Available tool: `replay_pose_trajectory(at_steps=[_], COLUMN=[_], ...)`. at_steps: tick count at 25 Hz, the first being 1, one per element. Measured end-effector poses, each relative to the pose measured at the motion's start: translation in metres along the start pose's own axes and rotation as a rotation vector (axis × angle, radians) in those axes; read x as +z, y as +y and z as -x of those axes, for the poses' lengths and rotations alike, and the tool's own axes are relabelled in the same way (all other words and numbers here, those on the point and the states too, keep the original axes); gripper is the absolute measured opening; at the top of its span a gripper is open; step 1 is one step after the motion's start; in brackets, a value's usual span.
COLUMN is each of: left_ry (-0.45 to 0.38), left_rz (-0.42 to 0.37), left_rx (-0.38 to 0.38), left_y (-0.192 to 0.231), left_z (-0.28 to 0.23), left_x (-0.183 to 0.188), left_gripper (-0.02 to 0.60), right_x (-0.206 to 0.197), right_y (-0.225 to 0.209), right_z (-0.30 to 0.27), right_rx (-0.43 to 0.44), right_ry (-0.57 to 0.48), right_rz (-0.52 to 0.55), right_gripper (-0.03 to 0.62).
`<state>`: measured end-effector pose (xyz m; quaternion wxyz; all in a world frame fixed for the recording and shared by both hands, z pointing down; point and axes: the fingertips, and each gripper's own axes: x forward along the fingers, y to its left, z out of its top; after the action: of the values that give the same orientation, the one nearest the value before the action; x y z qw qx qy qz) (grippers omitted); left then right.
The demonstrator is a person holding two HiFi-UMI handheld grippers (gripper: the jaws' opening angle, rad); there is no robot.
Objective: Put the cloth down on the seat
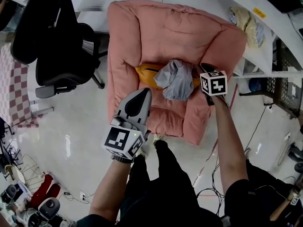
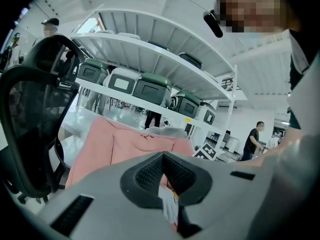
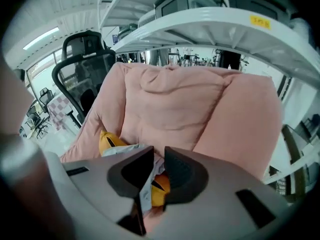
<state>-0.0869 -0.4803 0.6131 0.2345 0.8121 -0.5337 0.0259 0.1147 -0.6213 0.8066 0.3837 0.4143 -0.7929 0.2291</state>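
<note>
**Cloth (image 1: pixel 175 79) lying crumpled on the yellow cushion (image 1: pixel 144 74) on the seat (image 1: pixel 165 111) of the pink armchair (image 1: pixel 165 32), with the right gripper (image 3: pixel 160 154) at its right edge.**

Right jaws parted by a narrow gap, with a fold of cloth showing in line with that gap, apparently not pinched. Left gripper (image 2: pixel 162 156) held back near the front of the armchair, jaws together on nothing. Release judged nearly complete. For a clean finish, widen the right jaws further before any withdrawal, so that no fold catches on a pad and drags. Draw back along the line of the jaws, away from the cloth, not across it. Confirm that the cloth rests wholly on cushion and seat, clear of the armrest. Keep the closed left gripper away from the pile throughout.
</note>
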Motion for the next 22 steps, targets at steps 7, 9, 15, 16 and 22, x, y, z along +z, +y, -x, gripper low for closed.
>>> replay_pose_trajectory(at_steps=[7,9,15,16,22], left_ry=[0.005,0.007,0.024,0.028,0.026], left_rz=[-0.008,-0.016,-0.032,-0.032,-0.054], left_rx=[-0.001,0.0,0.0,0.0,-0.03], left_y=[-0.013,-0.017,-0.03,-0.032,-0.05], left_z=[0.009,0.016,0.043,0.048,0.087], left_x=[0.016,0.019,0.026,0.028,0.05], left_gripper=[0.006,0.005,0.005,0.006,0.006], right_x=[0.022,0.029,0.052,0.054,0.065], right_y=[0.042,0.058,0.094,0.098,0.136], right_z=[0.065,0.089,0.168,0.181,0.255], right_rx=[0.012,0.023,0.009,0.004,-0.004], right_ry=[-0.174,-0.233,-0.407,-0.431,-0.537], right_rz=[-0.02,-0.03,-0.062,-0.071,-0.094], right_gripper=[0.02,0.015,0.009,0.009,0.008])
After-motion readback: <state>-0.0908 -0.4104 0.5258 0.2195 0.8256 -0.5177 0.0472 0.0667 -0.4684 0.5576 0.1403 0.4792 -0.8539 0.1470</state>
